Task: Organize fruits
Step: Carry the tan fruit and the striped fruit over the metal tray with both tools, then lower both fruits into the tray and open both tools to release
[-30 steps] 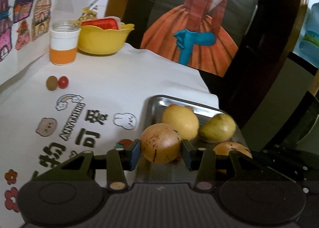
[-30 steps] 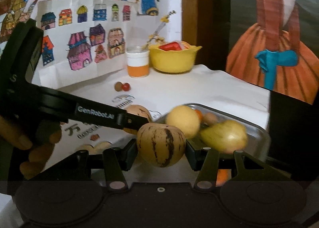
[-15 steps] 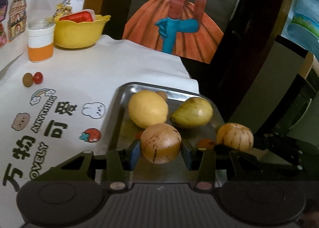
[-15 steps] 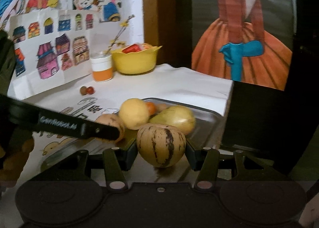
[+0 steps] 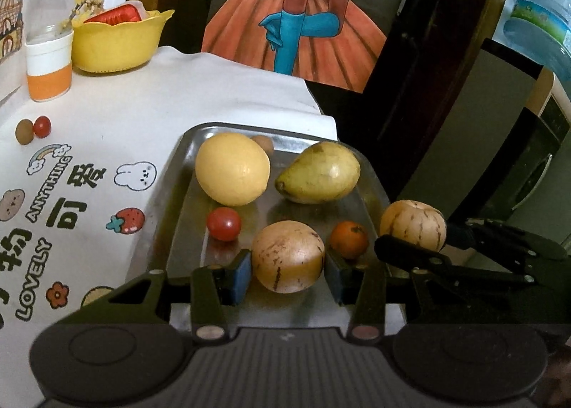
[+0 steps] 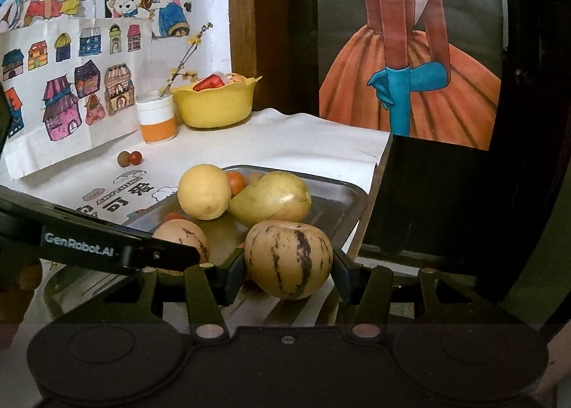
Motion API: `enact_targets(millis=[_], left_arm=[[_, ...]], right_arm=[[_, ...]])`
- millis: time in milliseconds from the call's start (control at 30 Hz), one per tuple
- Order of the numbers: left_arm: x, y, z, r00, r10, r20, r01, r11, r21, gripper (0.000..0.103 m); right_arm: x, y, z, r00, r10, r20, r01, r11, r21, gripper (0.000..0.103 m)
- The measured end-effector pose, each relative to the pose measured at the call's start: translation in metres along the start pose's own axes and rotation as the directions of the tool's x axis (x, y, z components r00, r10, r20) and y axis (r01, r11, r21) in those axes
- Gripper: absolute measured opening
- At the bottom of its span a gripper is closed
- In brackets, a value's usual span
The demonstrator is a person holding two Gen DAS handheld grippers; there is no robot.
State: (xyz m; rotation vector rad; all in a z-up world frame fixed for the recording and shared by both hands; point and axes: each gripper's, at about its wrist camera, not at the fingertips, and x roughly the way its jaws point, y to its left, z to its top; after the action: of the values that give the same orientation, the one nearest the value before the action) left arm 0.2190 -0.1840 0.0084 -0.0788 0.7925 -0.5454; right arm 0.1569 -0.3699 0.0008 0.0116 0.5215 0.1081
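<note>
My left gripper (image 5: 287,272) is shut on a tan, brown-flecked pepino melon (image 5: 287,256), low over the near part of the steel tray (image 5: 171,215). Farther back in the tray lie a yellow lemon (image 5: 232,172), a yellow-green mango (image 5: 319,172), a cherry tomato (image 5: 224,224), a small orange (image 5: 349,239) and a small brown fruit (image 5: 264,142). My right gripper (image 6: 289,276) is shut on a striped pepino melon (image 6: 289,260) at the tray's near right rim (image 6: 351,201). The left wrist view shows that melon (image 5: 412,229) beside the tray's right edge.
On the white printed cloth, a brown fruit (image 5: 24,130) and a red tomato (image 5: 42,126) lie left of the tray. A white-and-orange cup (image 5: 49,65) and a yellow bowl (image 5: 117,44) stand at the back. The table's edge runs just right of the tray.
Both grippers have carried their melons rightward over the tray. The left one now sits lower, near the tray floor; the right one has reached the tray's right rim. Both stay shut.
</note>
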Motion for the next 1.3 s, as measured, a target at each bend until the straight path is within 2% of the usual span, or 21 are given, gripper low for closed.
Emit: enact_targets(millis=[400,1033,1300], left_arm=[[0.001,0.009,0.004,1.0,0.014,0.001,-0.014,1.0,-0.028,0.049],[0.002,0.01,0.001,1.0,0.019,0.001,-0.019,0.999,-0.032,0.051],[0.001,0.01,-0.001,1.0,0.02,0.001,-0.02,0.999,-0.035,0.054]], right_arm=[[-0.001,0.015,-0.006,1.0,0.028,-0.011,-0.028,0.999,-0.027,0.053],[-0.004,0.026,-0.012,1.0,0.013,-0.001,-0.013,0.997,-0.072,0.054],[-0.004,0.028,-0.014,1.0,0.003,0.005,-0.003,0.997,-0.082,0.058]])
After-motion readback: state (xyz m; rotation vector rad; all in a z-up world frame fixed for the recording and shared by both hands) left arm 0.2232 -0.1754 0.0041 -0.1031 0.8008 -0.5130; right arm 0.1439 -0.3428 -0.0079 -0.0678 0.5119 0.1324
